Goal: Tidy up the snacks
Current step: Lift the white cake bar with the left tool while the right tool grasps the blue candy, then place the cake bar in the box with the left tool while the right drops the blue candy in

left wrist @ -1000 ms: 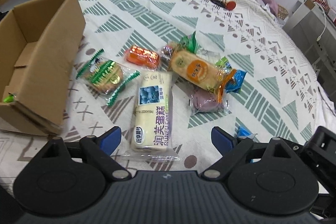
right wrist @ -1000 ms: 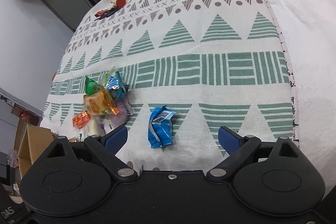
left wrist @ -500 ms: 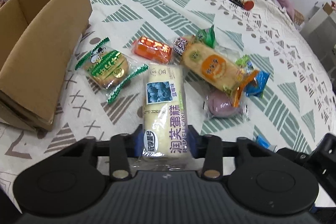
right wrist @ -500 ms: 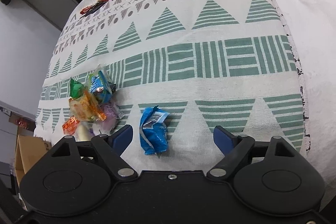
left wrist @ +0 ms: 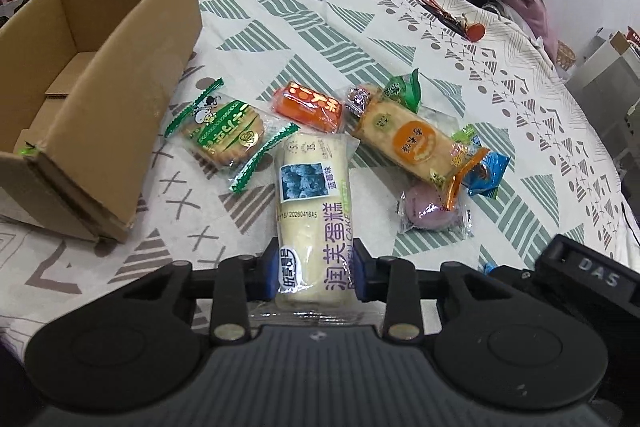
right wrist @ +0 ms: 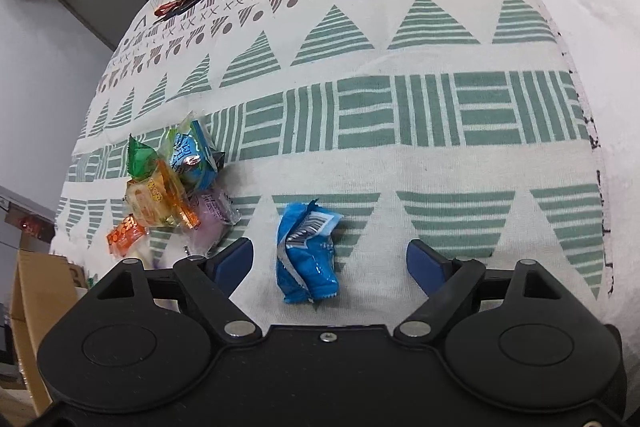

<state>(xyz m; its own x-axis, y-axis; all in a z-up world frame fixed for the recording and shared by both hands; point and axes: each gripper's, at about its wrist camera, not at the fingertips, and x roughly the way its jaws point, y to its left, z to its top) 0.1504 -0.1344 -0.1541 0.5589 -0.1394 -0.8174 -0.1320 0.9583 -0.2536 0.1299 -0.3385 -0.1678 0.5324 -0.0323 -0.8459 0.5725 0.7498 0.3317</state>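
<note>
The left gripper (left wrist: pixel 315 273) pinches the near end of the long cake packet (left wrist: pixel 313 211), which lies on the tablecloth (left wrist: pixel 360 39) beside the cardboard box (left wrist: pixel 96 99); it looks light, soft and easy to crush, with slippery film, so a gentle hold lower on the body seems safer. Only the right wrist view shows the right gripper (right wrist: pixel 330 263), spread wide around a crumpled blue packet (right wrist: pixel 306 247) apart from the pile

left tongs (left wrist: pixel 315 273) now clamped on cake pack (left wrist: pixel 312 211)
</note>
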